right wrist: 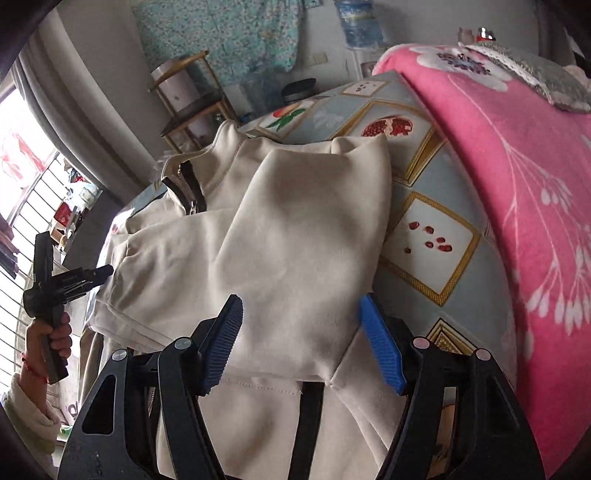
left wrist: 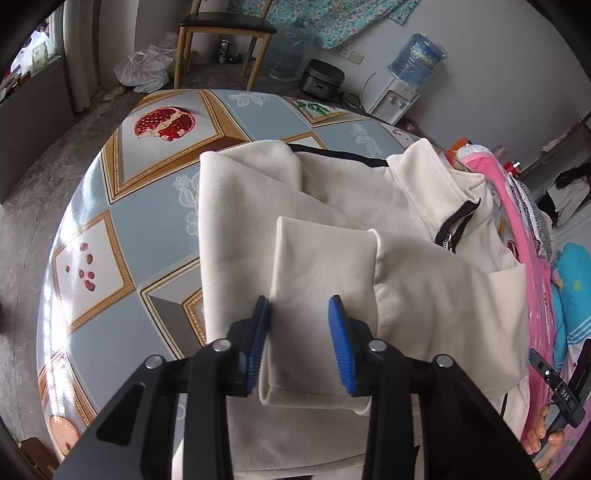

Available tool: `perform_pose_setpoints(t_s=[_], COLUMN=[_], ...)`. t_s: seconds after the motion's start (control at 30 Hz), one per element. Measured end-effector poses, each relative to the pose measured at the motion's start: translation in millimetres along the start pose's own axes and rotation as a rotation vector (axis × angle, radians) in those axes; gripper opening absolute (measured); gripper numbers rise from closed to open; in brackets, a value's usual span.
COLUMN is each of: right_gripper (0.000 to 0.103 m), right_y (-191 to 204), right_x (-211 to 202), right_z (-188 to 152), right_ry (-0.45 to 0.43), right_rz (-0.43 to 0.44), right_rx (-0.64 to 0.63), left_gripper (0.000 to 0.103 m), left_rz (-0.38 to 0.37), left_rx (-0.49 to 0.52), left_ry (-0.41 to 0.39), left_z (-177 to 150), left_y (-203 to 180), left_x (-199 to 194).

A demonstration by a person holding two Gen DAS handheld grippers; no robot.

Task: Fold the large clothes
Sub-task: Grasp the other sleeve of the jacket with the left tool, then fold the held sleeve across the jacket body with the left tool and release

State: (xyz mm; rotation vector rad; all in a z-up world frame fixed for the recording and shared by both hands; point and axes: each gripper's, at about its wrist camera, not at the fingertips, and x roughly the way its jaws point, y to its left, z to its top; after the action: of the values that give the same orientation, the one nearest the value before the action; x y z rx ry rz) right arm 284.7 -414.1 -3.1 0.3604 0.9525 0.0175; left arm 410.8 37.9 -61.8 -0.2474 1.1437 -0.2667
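A cream zip-up jacket [left wrist: 255, 206] with black zipper trim [left wrist: 456, 221] lies partly folded on a round table [left wrist: 147, 229] covered with a pomegranate-print cloth. One sleeve [left wrist: 321, 258] is folded across its body. My left gripper [left wrist: 299, 306] hovers over that sleeve's lower end. Its blue pads [left wrist: 258, 343] stand a little apart, and the flat cloth between them is not pinched. In the right wrist view my right gripper [right wrist: 301, 306] is open above the folded cream jacket [right wrist: 306, 221], holding nothing. A hand [right wrist: 55, 336] at the left grips the other tool's handle.
A pink flowered blanket [right wrist: 498, 166] covers the table's right side, next to the jacket. Beyond the table stand a wooden chair [left wrist: 225, 26], a rice cooker [left wrist: 321, 79], a water dispenser [left wrist: 399, 92] and a plastic bag [left wrist: 144, 70] on the floor. Bare tablecloth [right wrist: 432, 240] shows between jacket and blanket.
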Motion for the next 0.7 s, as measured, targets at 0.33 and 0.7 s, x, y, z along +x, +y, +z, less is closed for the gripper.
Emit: perform_pose_setpoints(t_s=[0.33,0.7], right_gripper=[0.065,0.065], right_y=[-11,-35], right_x=[-23,-25], right_z=[4,3], right_ry=[-0.068,-0.045], right_rz=[-0.022,-0.095], right_rx=[0.004,0.022], left_gripper=[0.002,0.002], left_rz=[0.027,0.154], left_rx=[0.066,0.034], left_ry=[-0.132,-0.071], left_z=[-3,-36], left_y=[-17,8], left_x=[-56,-48])
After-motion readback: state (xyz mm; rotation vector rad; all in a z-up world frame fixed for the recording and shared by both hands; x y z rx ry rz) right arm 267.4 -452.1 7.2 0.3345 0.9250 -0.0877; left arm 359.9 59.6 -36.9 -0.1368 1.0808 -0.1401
